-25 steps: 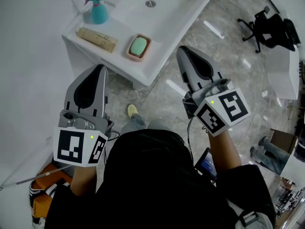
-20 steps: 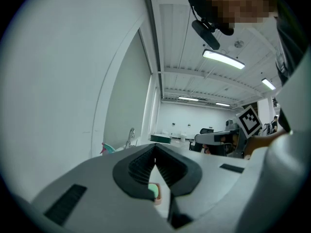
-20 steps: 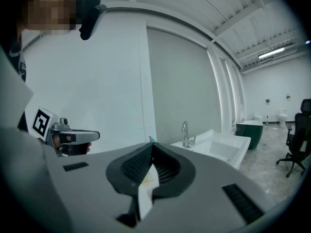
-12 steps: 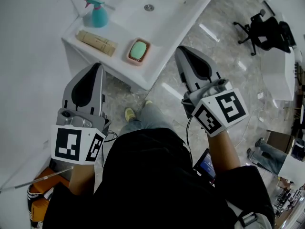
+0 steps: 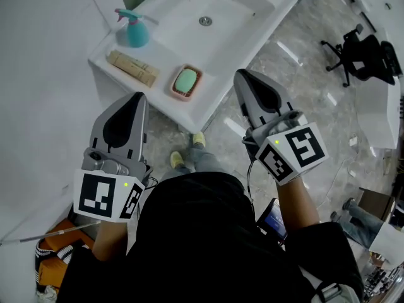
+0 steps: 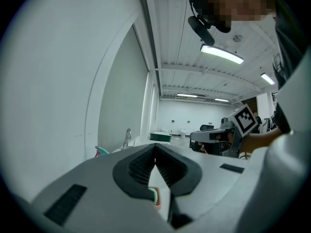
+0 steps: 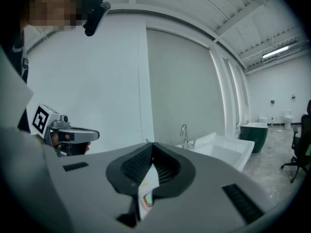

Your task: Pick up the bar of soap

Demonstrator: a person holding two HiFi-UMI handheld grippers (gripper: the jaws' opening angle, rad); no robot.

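Soap (image 5: 185,81) lies in dish (image 5: 197,72) ahead of left gripper (image 5: 139,97) and right gripper (image 5: 242,76), jaws clenched.

- Bar of soap (image 5: 185,81): pale green, plain.
- Soap dish (image 5: 198,75): salmon pink.
- Spray bottle (image 5: 136,35): teal.
- Sink (image 5: 243,27): white.
- Flat packet (image 5: 132,68): tan.
- Floor (image 5: 297,62): grey, marbled, with pale veins.
- Left tongs (image 5: 140,97) and right tongs (image 5: 238,75): grey shells with black insets and black-on-white square markers.
- Office chair (image 5: 361,54): black.
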